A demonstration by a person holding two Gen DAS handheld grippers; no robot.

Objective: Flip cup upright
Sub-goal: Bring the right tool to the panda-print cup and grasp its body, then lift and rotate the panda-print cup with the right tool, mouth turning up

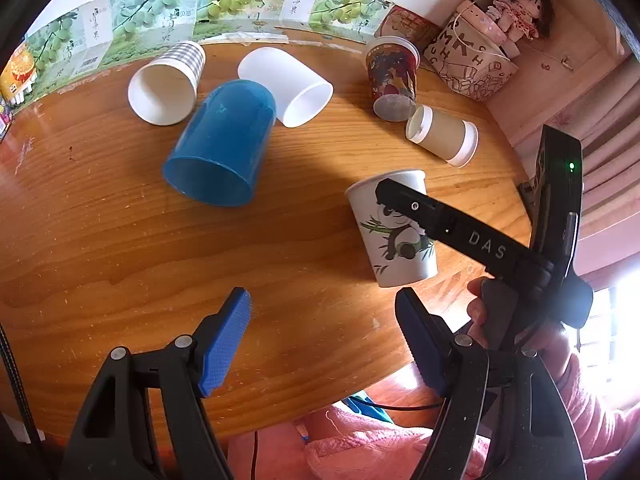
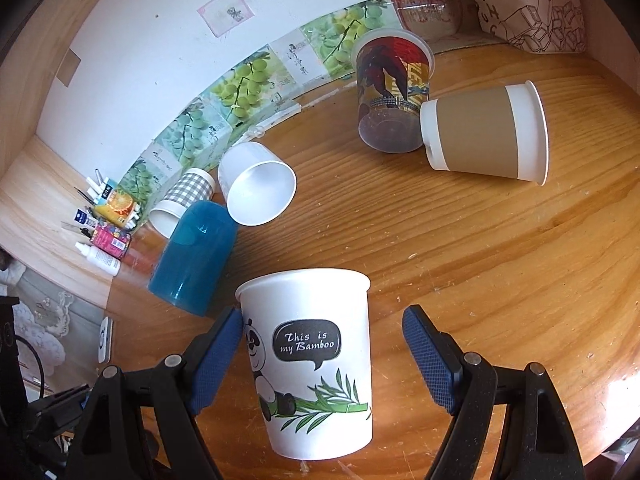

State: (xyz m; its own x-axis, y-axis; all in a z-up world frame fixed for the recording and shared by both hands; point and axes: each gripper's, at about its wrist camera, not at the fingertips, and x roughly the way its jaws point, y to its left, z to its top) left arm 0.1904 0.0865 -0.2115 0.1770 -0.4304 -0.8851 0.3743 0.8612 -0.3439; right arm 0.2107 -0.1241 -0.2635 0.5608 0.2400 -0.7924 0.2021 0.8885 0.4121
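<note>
With the panda cup [image 2: 312, 364] standing rim-up at the bottom centre of the right wrist view between the spread pads of the right gripper [image 2: 324, 364], draw straight back without brushing it, while the left gripper [image 1: 324, 344] hangs open.

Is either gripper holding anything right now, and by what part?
Nothing is held. The right gripper is open around the upright panda cup; only one pad touches. The left gripper is open.
</note>
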